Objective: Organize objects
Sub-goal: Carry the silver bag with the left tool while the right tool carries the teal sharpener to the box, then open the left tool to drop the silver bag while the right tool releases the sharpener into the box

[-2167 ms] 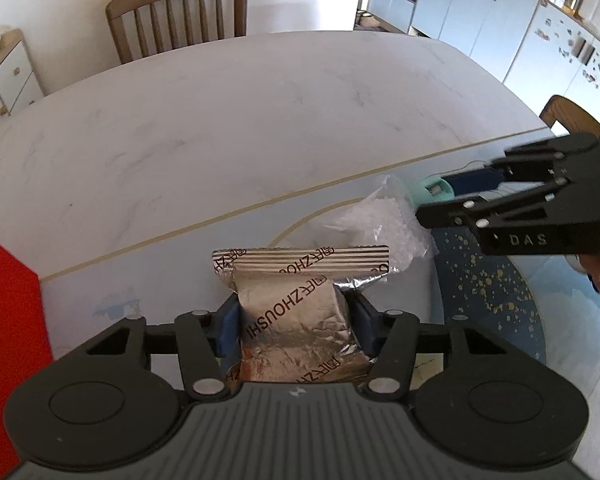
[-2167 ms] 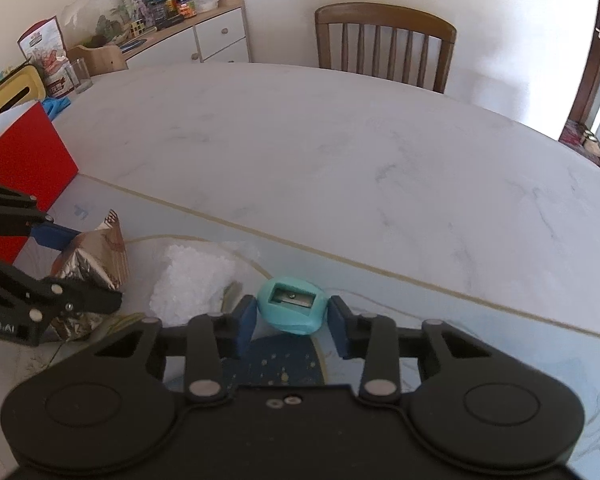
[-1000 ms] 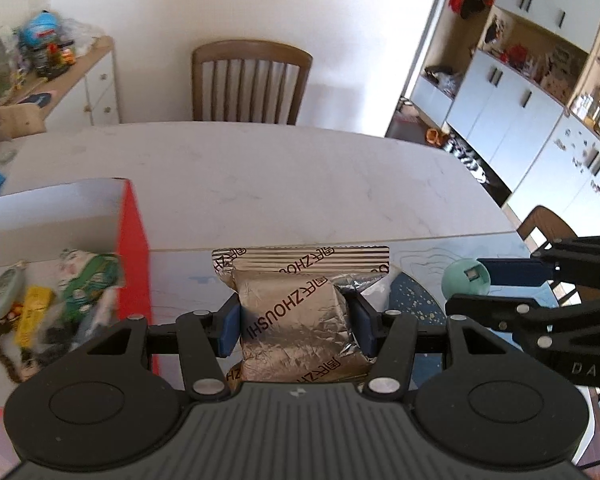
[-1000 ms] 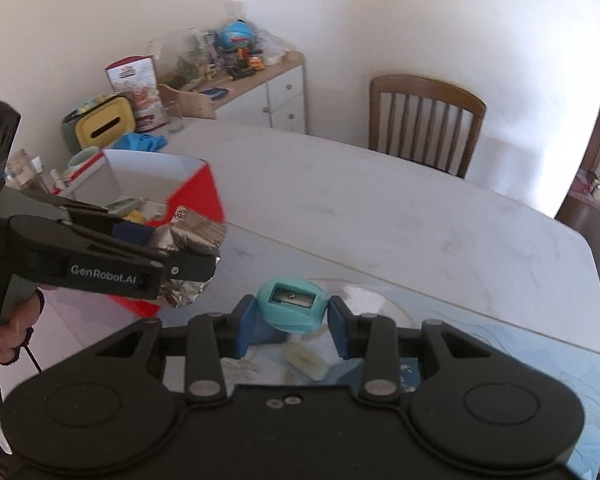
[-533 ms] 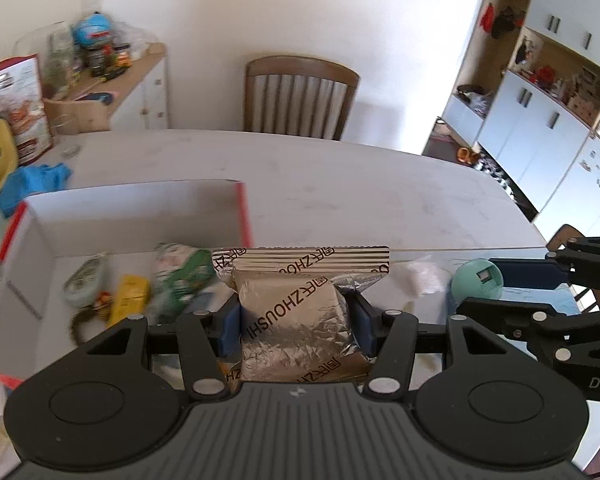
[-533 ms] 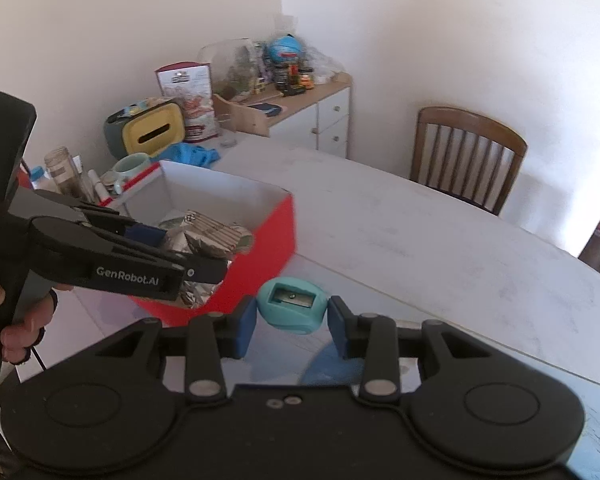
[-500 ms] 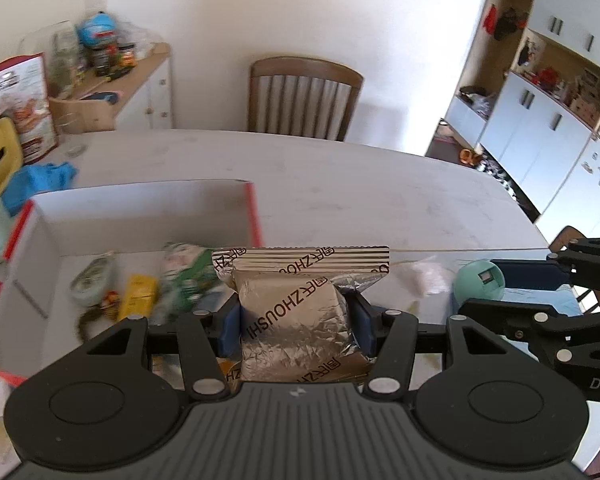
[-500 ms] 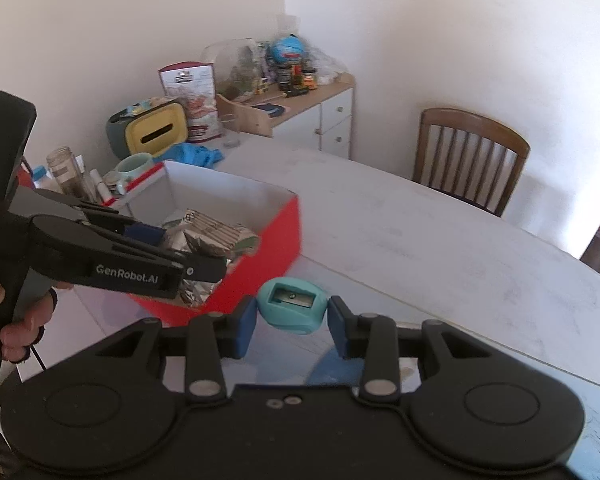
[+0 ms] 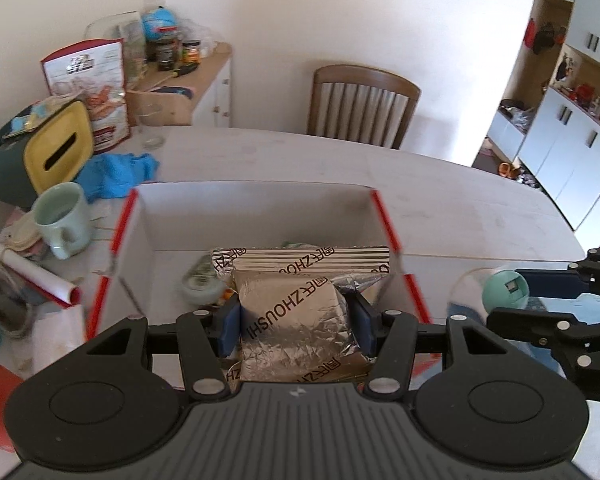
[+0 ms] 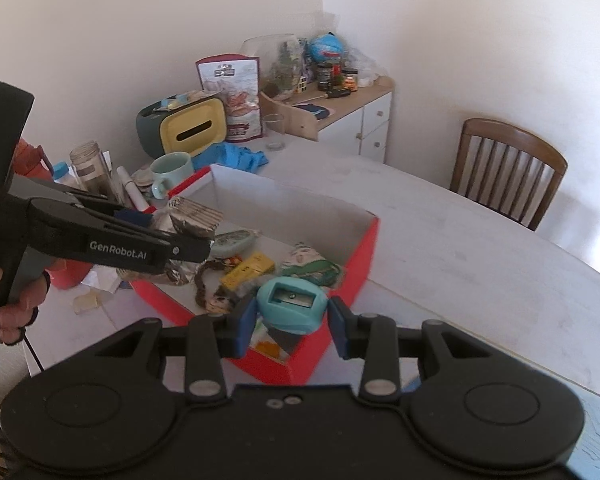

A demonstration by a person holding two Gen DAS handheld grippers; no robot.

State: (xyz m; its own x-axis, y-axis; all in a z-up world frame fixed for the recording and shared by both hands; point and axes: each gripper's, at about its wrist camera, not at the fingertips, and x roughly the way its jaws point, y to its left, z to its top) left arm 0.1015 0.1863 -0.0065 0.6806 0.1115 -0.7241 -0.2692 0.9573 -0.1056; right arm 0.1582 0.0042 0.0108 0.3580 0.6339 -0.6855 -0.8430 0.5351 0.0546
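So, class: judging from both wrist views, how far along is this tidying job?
Done: several small items already lie in the red box. In hand: the left gripper holds a foil packet over the box, and the right gripper holds a teal sharpener near its edge. Left: releasing both into the box.

Plain white walls (image 10: 480, 40) meeting in a corner, bright daylight throughout. Pale marble-look table (image 9: 440, 200) with brown slatted wooden chair (image 9: 364, 106) pushed in at far side; low white sideboard (image 10: 364, 120) with wooden top against wall, piled with clutter. White cupboards (image 9: 572, 136) with open wood shelving on right in left wrist view.
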